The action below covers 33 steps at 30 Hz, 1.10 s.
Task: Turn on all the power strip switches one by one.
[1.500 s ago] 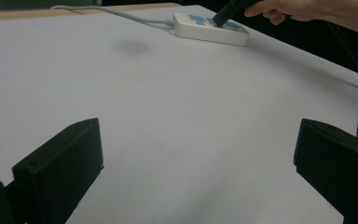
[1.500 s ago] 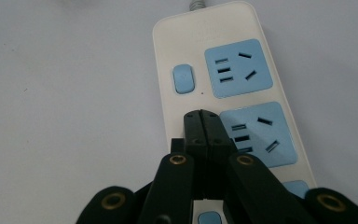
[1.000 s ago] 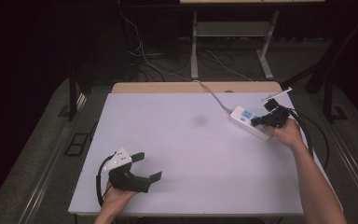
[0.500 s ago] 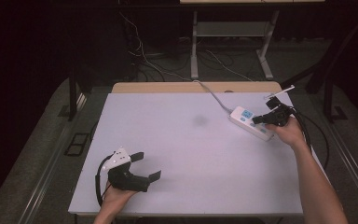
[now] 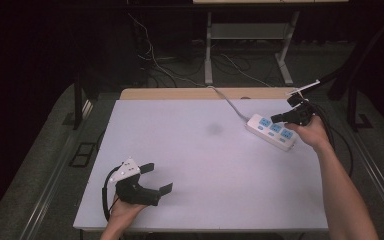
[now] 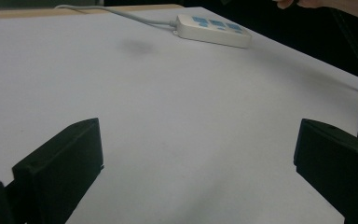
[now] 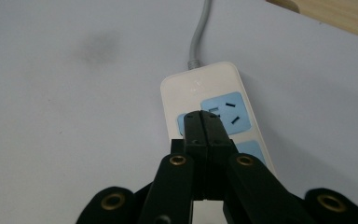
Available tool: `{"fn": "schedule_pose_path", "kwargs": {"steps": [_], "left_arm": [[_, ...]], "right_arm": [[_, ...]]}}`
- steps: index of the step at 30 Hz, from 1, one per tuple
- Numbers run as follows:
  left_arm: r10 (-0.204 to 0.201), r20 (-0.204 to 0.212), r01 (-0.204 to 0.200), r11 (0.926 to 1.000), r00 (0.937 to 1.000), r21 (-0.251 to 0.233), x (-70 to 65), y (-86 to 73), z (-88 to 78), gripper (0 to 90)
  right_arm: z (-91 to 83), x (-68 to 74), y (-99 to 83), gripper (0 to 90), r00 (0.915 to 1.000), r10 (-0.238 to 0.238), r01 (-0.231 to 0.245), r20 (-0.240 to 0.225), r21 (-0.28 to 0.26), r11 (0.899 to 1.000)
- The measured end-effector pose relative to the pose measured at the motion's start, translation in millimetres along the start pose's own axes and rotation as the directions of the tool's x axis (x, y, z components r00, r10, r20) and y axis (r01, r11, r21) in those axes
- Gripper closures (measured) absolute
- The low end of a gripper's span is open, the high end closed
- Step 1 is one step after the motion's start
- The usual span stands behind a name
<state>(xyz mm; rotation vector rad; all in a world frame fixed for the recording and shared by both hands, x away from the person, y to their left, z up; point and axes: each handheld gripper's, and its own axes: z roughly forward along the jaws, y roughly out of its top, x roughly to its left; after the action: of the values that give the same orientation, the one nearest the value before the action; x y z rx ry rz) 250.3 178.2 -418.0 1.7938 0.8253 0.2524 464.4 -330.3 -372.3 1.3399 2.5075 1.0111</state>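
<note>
Nothing has shifted in the last second: my right claw (image 7: 204,122), clenched empty, hovers over the power strip (image 5: 271,131) at right of frame, my left claw (image 5: 156,178) released on the surface (image 5: 205,170).

The right tool (image 7: 204,122) hides the power strip's (image 7: 213,102) nearer sockets; whether its tips touch the strip seems unclear.

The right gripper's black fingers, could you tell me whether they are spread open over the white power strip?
No, the right gripper has its fingers pressed together above the white power strip with blue sockets.
</note>
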Motion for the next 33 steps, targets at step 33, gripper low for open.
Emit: {"fn": "schedule_pose_path", "kwargs": {"steps": [33], "left_arm": [[0.002,0.007,-0.002,1.0,1.0,-0.009,0.7,0.3,-1.4,0.0]], "right_arm": [[34.9,5.2,12.7,90.0,0.9997,-0.001,0.002,-0.025,0.029,1.0]]}}
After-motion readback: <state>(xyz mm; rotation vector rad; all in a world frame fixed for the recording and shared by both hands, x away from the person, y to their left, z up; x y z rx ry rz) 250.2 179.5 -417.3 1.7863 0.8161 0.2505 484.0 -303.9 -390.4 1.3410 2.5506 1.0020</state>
